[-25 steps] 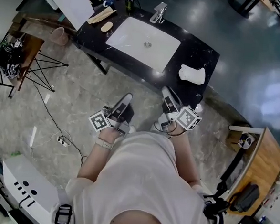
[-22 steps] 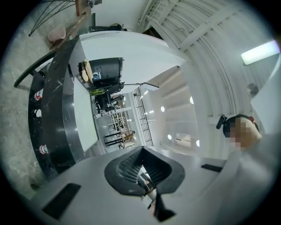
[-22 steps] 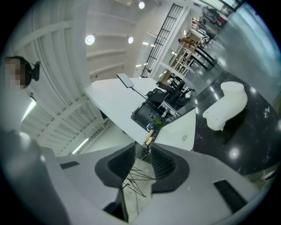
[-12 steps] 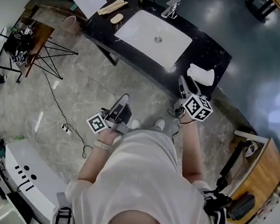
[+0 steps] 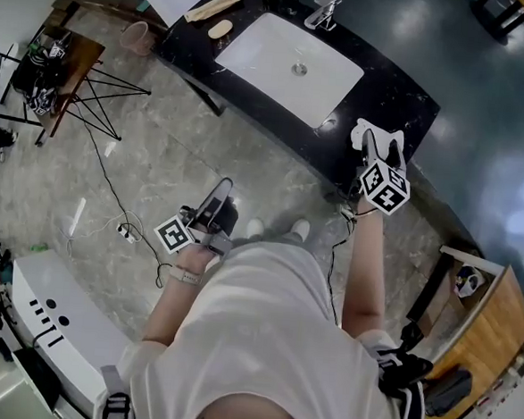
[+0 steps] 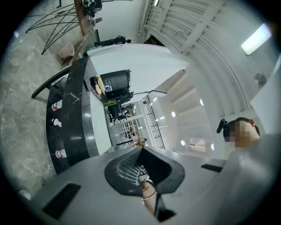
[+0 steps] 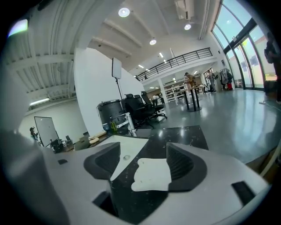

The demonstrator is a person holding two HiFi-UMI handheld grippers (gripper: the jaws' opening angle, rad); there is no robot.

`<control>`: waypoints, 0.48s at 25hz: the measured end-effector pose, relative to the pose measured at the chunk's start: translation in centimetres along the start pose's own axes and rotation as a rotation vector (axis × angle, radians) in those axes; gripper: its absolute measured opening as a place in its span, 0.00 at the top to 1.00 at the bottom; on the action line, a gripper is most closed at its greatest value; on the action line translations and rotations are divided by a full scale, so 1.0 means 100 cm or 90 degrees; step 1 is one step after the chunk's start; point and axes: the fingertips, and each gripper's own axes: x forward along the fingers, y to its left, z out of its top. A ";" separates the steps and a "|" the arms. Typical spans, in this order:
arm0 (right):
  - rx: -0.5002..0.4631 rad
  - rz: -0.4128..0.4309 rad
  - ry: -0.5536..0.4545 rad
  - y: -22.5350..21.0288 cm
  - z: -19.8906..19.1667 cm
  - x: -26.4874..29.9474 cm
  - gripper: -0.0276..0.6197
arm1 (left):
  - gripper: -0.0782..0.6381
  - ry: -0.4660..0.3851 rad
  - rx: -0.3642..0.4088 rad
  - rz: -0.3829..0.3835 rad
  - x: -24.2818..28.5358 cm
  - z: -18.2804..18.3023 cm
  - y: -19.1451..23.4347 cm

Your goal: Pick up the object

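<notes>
right gripper view: a white cloth point(image 7: 151, 176) on the black counter point(image 7: 180, 136) is framed between the parted jaws of the right gripper point(image 7: 143, 160); the jaws of the left gripper point(image 6: 142, 167) are pressed together.

right gripper over the counter's end, left gripper low

seen from above, a person point(image 5: 262, 338) in a white shirt stands at a black counter point(image 5: 387, 79) with a white sink point(image 5: 291, 56) set into it and a tap point(image 5: 322, 9) behind the basin. the right gripper point(image 5: 378, 148) is held out over the counter's near end, directly above a crumpled white object point(image 5: 362, 129) lying there — whether they touch cannot be told. the left gripper point(image 5: 220, 192) hangs over the stone floor point(image 5: 158, 161), well apart from the counter. a black tripod point(image 5: 100, 90) stands at left, near a white power strip point(image 5: 126, 233).
</notes>
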 end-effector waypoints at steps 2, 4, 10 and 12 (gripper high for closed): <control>-0.002 -0.027 0.000 -0.016 0.001 0.004 0.47 | 0.88 -0.002 0.000 0.008 0.000 -0.002 0.002; -0.002 -0.056 0.001 -0.034 0.001 0.007 0.45 | 0.88 -0.005 -0.003 0.013 0.000 -0.003 0.003; 0.013 -0.122 0.016 -0.086 -0.003 0.023 0.41 | 0.88 -0.022 -0.007 0.034 0.000 -0.008 0.007; 0.021 -0.128 0.028 -0.097 -0.008 0.031 0.41 | 0.88 -0.030 -0.009 0.041 0.000 -0.009 0.008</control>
